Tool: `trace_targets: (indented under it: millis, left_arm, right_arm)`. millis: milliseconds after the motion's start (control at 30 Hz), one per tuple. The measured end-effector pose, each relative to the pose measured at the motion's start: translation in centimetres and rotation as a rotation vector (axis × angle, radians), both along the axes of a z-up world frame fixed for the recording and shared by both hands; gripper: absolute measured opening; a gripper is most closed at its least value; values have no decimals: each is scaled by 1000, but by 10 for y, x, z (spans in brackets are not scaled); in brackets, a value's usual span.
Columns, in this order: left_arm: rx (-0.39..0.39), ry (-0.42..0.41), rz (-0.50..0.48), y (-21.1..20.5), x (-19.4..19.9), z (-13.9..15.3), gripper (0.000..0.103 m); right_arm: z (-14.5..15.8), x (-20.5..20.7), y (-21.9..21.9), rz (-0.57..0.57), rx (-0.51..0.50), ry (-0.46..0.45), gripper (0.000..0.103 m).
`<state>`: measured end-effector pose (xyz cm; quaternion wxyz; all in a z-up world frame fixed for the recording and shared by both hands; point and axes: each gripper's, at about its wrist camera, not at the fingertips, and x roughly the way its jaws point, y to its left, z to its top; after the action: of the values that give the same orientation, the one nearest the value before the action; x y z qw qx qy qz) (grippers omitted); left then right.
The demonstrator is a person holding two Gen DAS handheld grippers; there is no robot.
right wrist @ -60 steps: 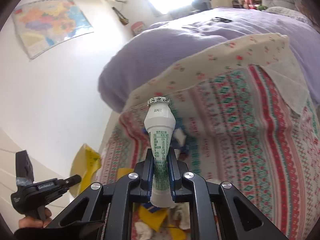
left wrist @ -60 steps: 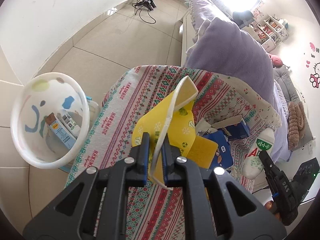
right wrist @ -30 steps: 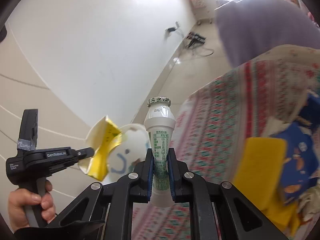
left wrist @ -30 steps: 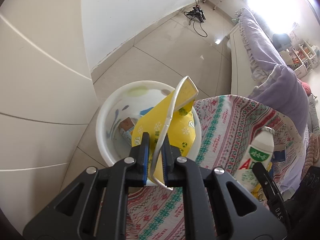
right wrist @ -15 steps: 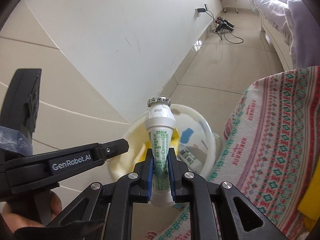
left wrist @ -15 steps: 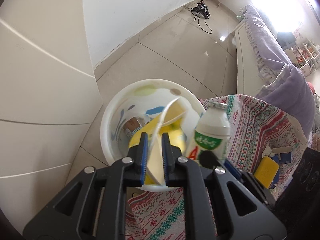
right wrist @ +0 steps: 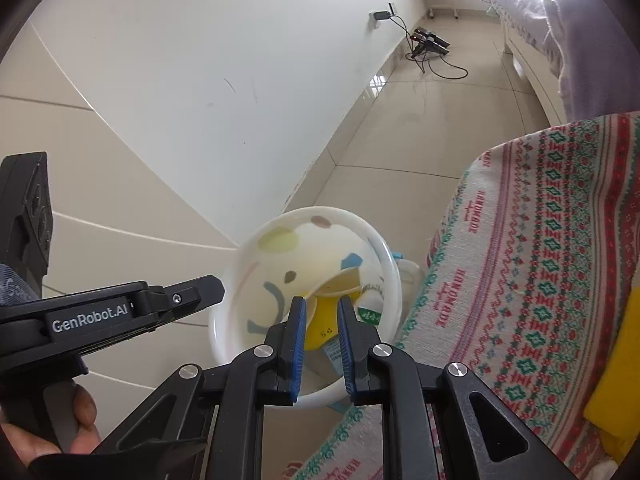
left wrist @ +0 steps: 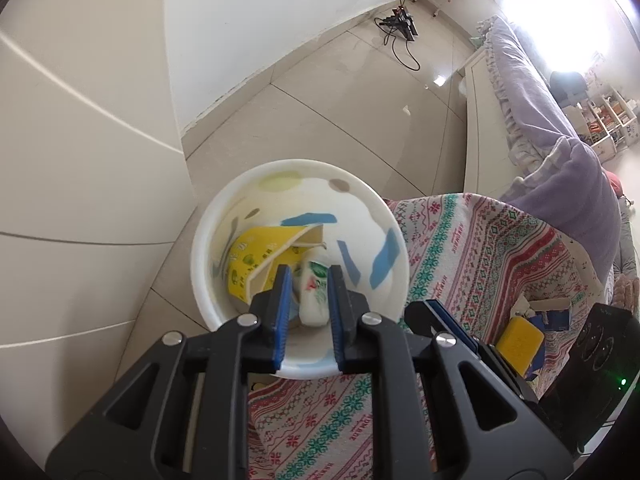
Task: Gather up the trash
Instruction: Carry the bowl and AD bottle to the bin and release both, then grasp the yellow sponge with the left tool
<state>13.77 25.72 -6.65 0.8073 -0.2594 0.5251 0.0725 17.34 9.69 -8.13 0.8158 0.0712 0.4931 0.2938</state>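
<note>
With both pairs of tongs parted and holding nothing, the left tongs (left wrist: 306, 280) and right tongs (right wrist: 321, 312) hover side by side above the round white plastic bin with pastel patches (left wrist: 224, 216), which stands on the tiled floor just beside the surface draped in a red-and-green patterned cloth (left wrist: 480, 248). Directly below the tongs, inside the bin, lie the crumpled yellow paper carton (left wrist: 256, 256) and the small white plastic drink bottle with green print (left wrist: 314, 296), so this drop looks finished. Next, I judge, both tongs should swing rightward to the flat yellow packet (left wrist: 520, 344) and other litter on the cloth.
</note>
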Motion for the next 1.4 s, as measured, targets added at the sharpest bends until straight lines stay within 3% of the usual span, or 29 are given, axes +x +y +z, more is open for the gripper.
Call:
trace_targets:
  millis: [100,267,433,500,567,700,900,1067,1200,1400]
  left_arm:
    - [-6,-6,-21,-11,3,2,19]
    - [-36,-22,-64,-38,6,9,23]
    - [-45,-43,-131,-76,10,18,31]
    - [-48,-53,-172,-100,12,22,42]
    - [-48,-62,-207,-120,12,24,51]
    - [-50,-84,-303,-168,12,27,58]
    - [-74,-74,-402,-221,13,21,61]
    - [15,-56,-496,-255,12,13,72]
    - [84,-31,-530,-271,14,3,73]
    - [104,-6,-537,-279,15,-8,73]
  right_arm:
    - [21,-24,-16,28,4,-11,17]
    - [52,-34,-52,-21,-1,-35,18]
    - [76,-34,-108,-111,21,-39,30]
    - [84,-33,-140,-162,53,-13,39]
    - [93,-30,-167,-201,86,-8,40]
    - [106,-30,-230,-310,108,-21,45]
    - [106,-34,-309,-439,78,-11,52]
    - [95,-40,-358,-489,45,33,59]
    - [80,-43,-382,-512,29,91,59]
    - [64,-44,-397,-529,13,156,66]
